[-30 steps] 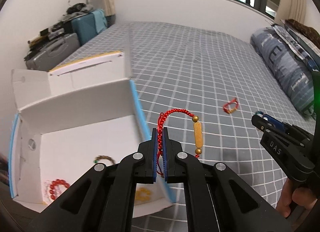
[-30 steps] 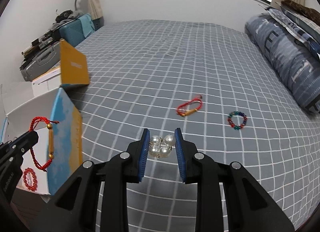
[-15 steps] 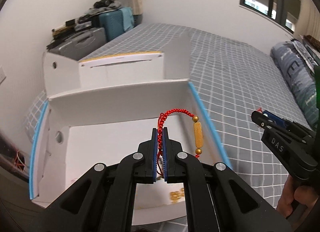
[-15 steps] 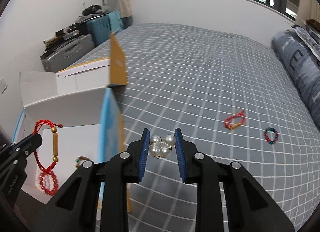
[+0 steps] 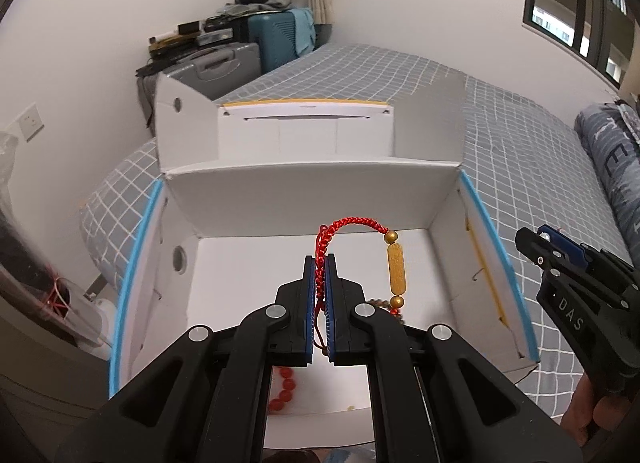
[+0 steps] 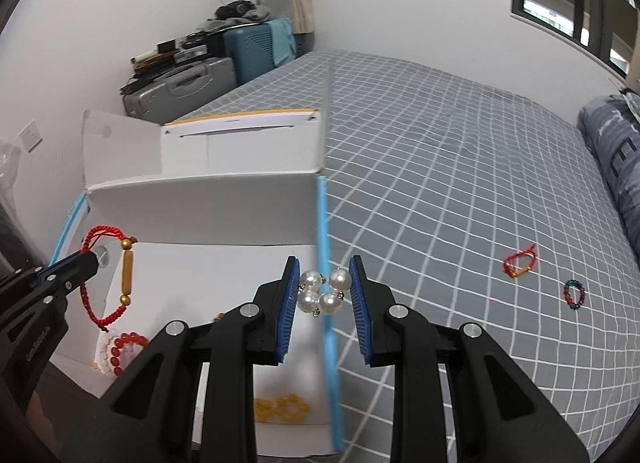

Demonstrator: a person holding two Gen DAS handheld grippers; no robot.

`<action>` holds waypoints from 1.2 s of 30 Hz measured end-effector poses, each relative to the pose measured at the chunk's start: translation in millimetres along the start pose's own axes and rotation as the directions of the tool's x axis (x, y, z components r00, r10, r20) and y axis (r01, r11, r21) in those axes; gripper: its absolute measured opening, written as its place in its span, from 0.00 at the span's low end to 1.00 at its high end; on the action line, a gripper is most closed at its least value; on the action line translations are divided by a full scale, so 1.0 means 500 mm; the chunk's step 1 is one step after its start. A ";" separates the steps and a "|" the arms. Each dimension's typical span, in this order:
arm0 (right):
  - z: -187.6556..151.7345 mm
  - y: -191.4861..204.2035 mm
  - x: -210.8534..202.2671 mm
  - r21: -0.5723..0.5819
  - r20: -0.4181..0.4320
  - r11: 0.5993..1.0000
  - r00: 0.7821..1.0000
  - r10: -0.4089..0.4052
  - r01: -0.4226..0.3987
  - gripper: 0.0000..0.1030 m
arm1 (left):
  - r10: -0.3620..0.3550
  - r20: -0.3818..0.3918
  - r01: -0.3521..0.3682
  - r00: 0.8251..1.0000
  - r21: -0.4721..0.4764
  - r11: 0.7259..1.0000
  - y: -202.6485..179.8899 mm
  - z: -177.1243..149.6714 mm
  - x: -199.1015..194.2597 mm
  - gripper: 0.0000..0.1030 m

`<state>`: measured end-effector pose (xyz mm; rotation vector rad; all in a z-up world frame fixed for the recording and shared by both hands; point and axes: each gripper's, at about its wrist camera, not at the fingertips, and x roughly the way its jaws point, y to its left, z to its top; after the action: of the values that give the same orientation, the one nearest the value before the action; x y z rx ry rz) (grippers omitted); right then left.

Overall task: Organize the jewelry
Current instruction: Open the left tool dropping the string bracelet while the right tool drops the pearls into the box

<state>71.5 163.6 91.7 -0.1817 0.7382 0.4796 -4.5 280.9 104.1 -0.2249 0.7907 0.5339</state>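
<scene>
Left wrist view: the left tongs (image 5: 319,263) tilt down over the open white box (image 5: 312,199) on the bed (image 6: 460,191), pinched tight on a red cord bracelet (image 5: 362,223). The right tongs (image 6: 324,283), likewise angled down at the box's blue edge, clamp a pearl cluster (image 6: 323,292).

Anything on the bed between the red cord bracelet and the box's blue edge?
No. In the right wrist view, only bare checked bedspread lies between bracelet and edge.
</scene>
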 end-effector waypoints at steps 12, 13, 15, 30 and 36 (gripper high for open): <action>-0.014 0.074 0.041 -0.066 -0.031 0.997 0.999 0.035 -0.037 0.24 | 0.034 -0.039 -0.035 0.999 -0.030 0.999 0.053 -0.015 0.025 0.04; -0.017 0.076 0.046 -0.065 -0.041 0.997 0.998 0.037 -0.039 0.24 | 0.029 -0.051 -0.031 0.998 -0.035 0.999 0.058 -0.016 0.033 0.04; -0.022 0.076 0.062 -0.059 -0.070 0.997 0.997 0.037 -0.042 0.24 | 0.022 -0.068 -0.025 0.997 -0.042 0.999 0.066 -0.018 0.044 0.04; -0.058 0.103 0.143 -0.085 -0.252 0.996 0.968 0.006 -0.028 0.24 | 0.035 -0.216 -0.049 0.976 -0.057 0.997 0.107 -0.038 0.130 0.04; -0.069 0.114 0.154 -0.097 -0.271 0.995 0.962 0.001 -0.029 0.24 | 0.045 -0.229 -0.056 0.972 -0.040 0.998 0.102 -0.040 0.138 0.06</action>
<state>72.5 229.5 14.3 -0.3405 0.9849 0.5124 -4.0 341.8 40.7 -0.3139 1.0106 0.5815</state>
